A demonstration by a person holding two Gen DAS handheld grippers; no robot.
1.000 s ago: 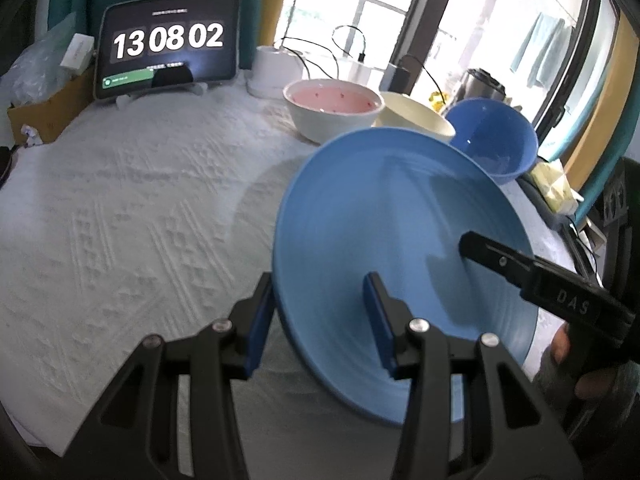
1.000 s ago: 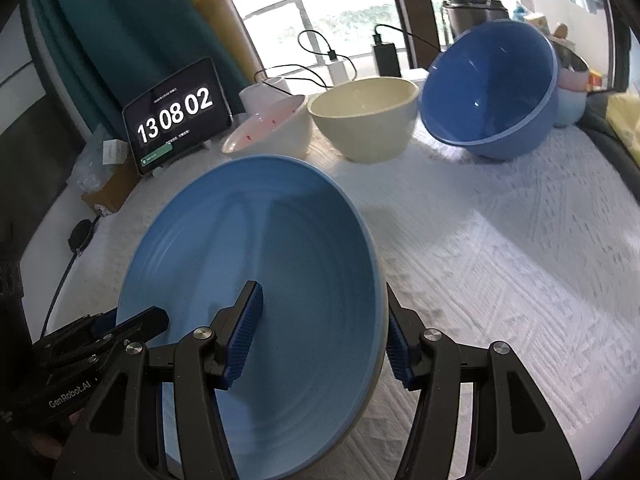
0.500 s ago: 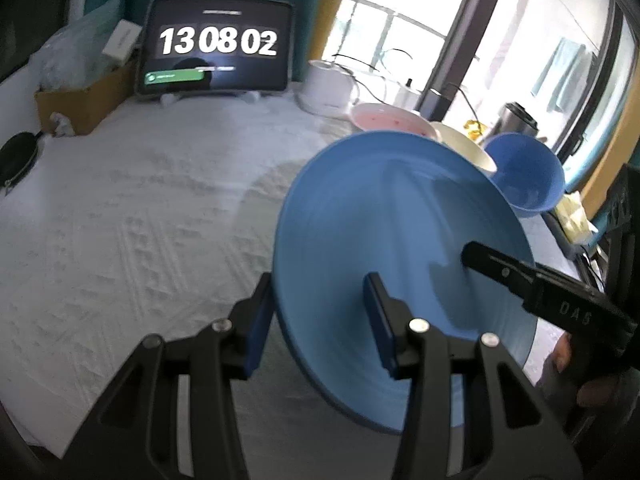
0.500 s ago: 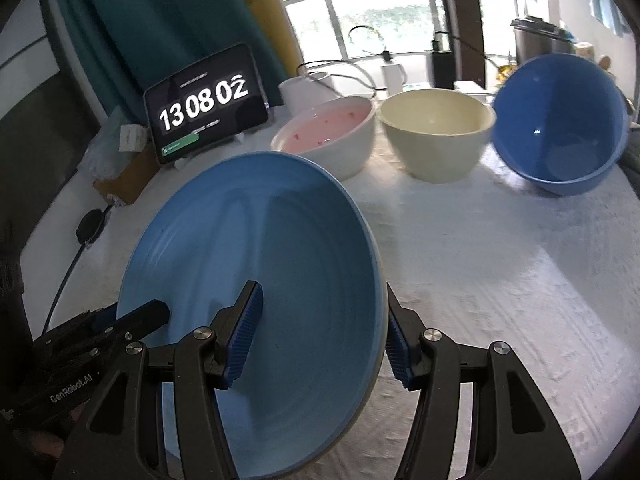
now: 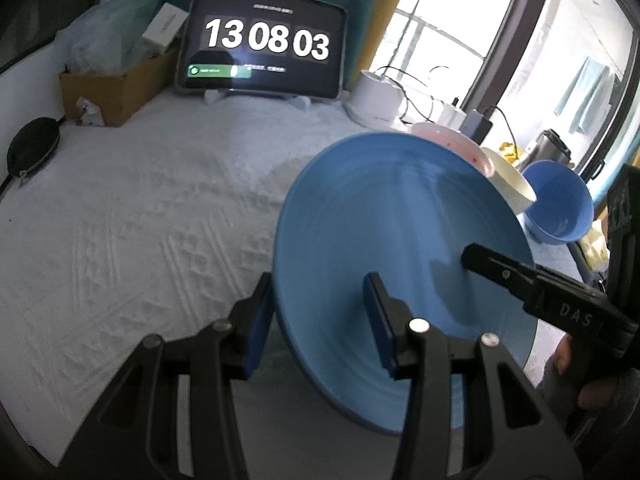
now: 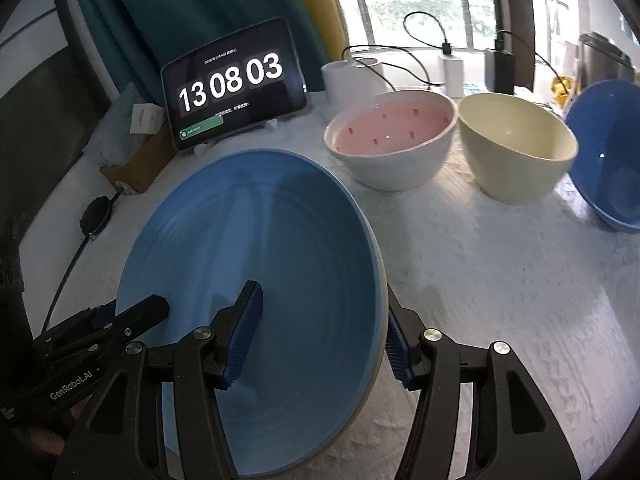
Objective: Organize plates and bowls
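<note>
A large blue plate (image 5: pixel 400 220) hangs tilted above the white textured tablecloth (image 5: pixel 140 220), held at two opposite rims. My left gripper (image 5: pixel 318 284) is shut on its left rim, one pad under the plate and one inside. My right gripper (image 6: pixel 322 296) is shut on the right rim of the plate (image 6: pixel 260 248) the same way. Each view shows the other gripper's fingers (image 5: pixel 492 266) (image 6: pixel 140 312) reaching in from the side. Behind the plate stand a pink-lined white bowl (image 6: pixel 392 136), a cream bowl (image 6: pixel 516 148) and a blue bowl (image 6: pixel 608 152).
A tablet clock (image 5: pixel 264 40) stands at the back of the table, with a cardboard box (image 5: pixel 116 84) to its left and a white appliance (image 5: pixel 376 96) with cables to its right. A black round pouch (image 5: pixel 32 152) lies at the left edge. A hand (image 5: pixel 592 384) shows at the right.
Both grippers have carried the blue plate sideways to the left over the table. The three bowls have slid to the right in both views. Both grips are unchanged.
</note>
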